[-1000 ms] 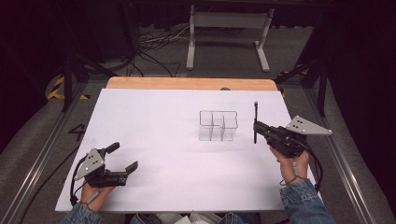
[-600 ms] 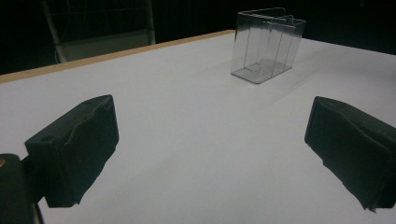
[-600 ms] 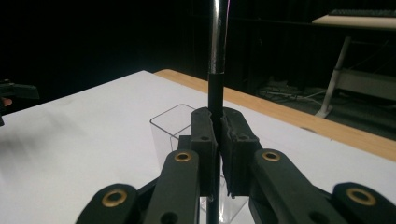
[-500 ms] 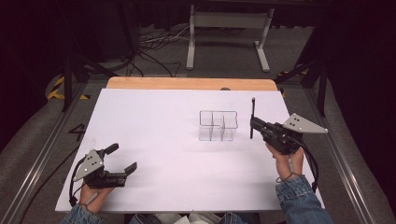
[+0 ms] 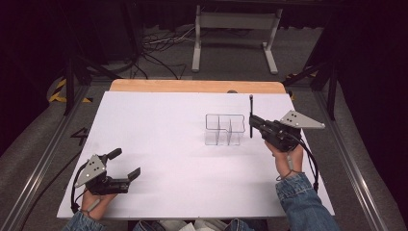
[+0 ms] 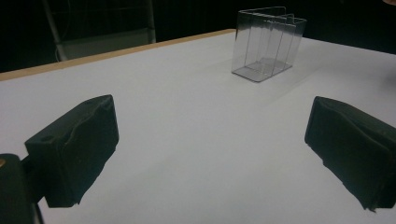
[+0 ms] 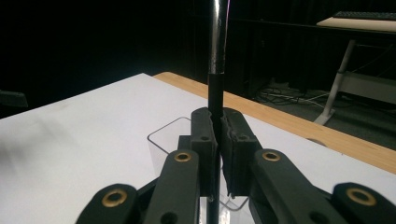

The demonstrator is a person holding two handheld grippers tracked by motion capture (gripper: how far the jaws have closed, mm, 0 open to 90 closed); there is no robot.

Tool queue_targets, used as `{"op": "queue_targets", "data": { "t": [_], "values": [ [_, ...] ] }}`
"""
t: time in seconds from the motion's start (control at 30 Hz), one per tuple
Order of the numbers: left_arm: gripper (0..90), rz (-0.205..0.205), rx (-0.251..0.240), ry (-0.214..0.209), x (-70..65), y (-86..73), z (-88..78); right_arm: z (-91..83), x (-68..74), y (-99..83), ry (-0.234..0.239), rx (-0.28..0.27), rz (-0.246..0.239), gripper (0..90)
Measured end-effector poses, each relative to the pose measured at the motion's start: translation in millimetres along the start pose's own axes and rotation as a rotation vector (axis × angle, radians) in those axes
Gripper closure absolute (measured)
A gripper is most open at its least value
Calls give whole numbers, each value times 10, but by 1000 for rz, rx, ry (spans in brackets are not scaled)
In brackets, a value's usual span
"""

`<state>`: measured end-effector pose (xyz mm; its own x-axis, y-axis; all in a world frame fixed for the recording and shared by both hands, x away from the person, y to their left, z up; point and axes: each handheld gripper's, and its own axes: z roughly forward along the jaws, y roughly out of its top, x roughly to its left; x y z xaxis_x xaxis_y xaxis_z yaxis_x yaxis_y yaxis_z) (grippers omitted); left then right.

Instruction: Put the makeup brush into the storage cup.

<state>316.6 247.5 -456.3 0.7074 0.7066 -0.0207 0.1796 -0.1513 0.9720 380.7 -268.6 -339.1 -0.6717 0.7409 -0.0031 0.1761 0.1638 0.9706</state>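
The right tongs (image 5: 254,123) have slid left since the earlier frame, so the pen (image 5: 250,115) they clamp now stands just beside the box (image 5: 224,129). The pen is a slim, upright rod, black at the grip and glossy metal above, pinched between ribbed black pads (image 7: 232,140). The left tongs (image 5: 124,163) have stayed put near the table's (image 5: 159,125) front left corner, gaping wide with nothing in them. The box is clear hard plastic, rectangular, with dividers, on the matte white table.

White table (image 5: 159,144); grey stand (image 5: 234,21) beyond it.
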Motion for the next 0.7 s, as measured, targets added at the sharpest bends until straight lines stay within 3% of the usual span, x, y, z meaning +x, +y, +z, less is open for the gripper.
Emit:
{"op": "queue_targets", "data": {
  "t": [0.7],
  "values": [
    [35,-3,-6,0,2,0,19,363,41,138,10,-4,-9,843]
  ]
}}
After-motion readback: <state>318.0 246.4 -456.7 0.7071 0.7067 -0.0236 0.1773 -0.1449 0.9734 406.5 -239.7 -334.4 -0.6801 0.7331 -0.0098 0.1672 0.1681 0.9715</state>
